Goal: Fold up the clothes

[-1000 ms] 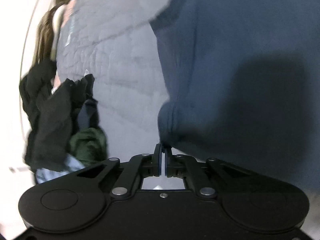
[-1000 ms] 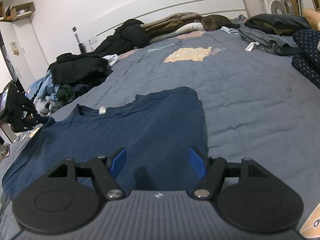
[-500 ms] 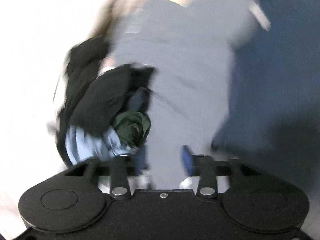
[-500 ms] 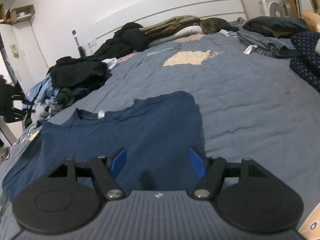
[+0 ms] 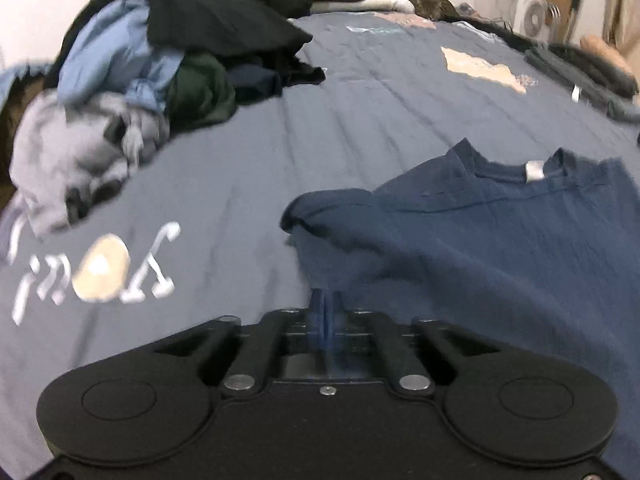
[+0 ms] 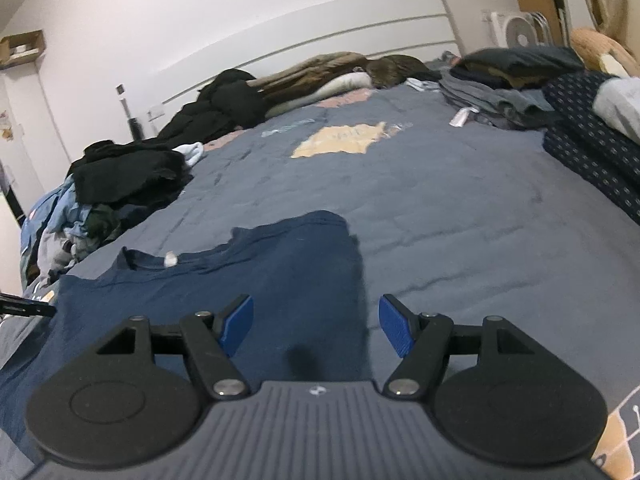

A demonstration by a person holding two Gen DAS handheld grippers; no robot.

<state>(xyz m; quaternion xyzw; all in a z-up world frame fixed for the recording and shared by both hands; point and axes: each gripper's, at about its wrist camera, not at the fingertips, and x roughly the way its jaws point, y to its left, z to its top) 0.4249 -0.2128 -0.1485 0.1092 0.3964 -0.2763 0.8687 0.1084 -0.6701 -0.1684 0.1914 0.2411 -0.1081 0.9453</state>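
- The bed, under a grey-blue cover with pale printed patches, fills both views and bears everything else.
- A navy T-shirt lies spread flat on the near part of the cover, collar and white label toward the headboard, one sleeve bunched at its edge in the left wrist view.
- A heap of unfolded clothes, black, light blue, dark green and grey, sits on the bed's left side, well apart from the shirt.
- A stack of folded clothes rests on the far right of the bed, near a dark dotted fabric.
- The right gripper hovers over the shirt's near edge, its blue pads spread wide with nothing pressed between them.
- The left gripper is clenched, pads together; it is just at the shirt's sleeve side, but whether cloth is pinched cannot be told.
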